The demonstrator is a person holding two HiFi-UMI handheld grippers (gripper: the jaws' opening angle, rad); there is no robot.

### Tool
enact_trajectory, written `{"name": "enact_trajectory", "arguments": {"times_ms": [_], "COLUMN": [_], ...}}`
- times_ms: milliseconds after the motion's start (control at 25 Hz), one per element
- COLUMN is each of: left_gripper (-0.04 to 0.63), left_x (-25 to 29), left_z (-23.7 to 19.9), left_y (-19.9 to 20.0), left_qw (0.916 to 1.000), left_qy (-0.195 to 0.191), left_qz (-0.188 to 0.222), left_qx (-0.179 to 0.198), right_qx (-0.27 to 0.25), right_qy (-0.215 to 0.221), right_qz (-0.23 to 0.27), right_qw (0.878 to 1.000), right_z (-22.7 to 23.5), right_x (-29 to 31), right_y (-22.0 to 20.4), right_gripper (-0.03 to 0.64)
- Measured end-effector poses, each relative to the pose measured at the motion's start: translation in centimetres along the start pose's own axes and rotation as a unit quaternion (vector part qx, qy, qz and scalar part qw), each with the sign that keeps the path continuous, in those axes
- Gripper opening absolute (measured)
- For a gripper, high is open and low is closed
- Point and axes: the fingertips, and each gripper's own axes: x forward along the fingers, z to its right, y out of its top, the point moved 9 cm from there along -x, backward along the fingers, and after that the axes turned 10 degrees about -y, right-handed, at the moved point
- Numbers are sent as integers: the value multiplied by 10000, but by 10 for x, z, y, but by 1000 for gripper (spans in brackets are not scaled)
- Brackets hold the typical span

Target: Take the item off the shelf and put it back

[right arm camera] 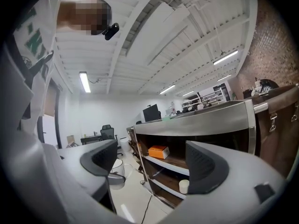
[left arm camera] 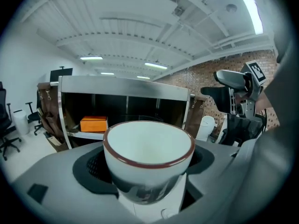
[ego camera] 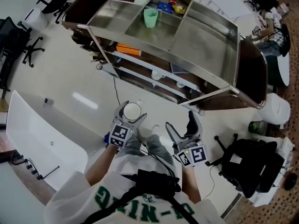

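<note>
My left gripper (ego camera: 132, 112) is shut on a white cup with a brown rim (ego camera: 131, 110), held above the floor in front of the metal shelf cart (ego camera: 233, 36). In the left gripper view the empty cup (left arm camera: 148, 146) stands upright between the jaws of that gripper (left arm camera: 148, 174), its mouth facing up. My right gripper (ego camera: 181, 122) hangs beside it on the right, open with nothing between its fingers. From the right gripper view (right arm camera: 152, 164) the cart's lower shelves show ahead.
The cart's top tray holds a green cup (ego camera: 150, 17) and snack packets (ego camera: 168, 6). An orange box (right arm camera: 159, 151) sits on the upper inner shelf and a white cup (right arm camera: 184, 186) on the one below. Office chairs (ego camera: 18, 41), a white desk (ego camera: 42, 143) and a black bag (ego camera: 252, 164) stand around.
</note>
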Motion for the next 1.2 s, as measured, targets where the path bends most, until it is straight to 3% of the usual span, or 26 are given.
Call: {"name": "enact_trajectory", "arguments": {"times_ms": [760,1000,1200], "left_gripper": [391,391,391], "left_x": [26,53,108], "left_z": [-48,-72,-104], "left_y": [-52,-92,-144], "left_qw": [9981,9933,9933], "left_qy": [439,735,809], "left_qz": [-95,-216,-164], "left_qx": [-428,-867,-811], "right_qx": [47,-76,-151], "right_qy": [563,844,793], "right_qz": [-552,-535,-529], "right_qw": [9969,9950,9953], "right_z": [-1,-7,13], "right_x": [71,96,110], "right_y": [-48,-71,-119], "right_gripper": [465,465,465]}}
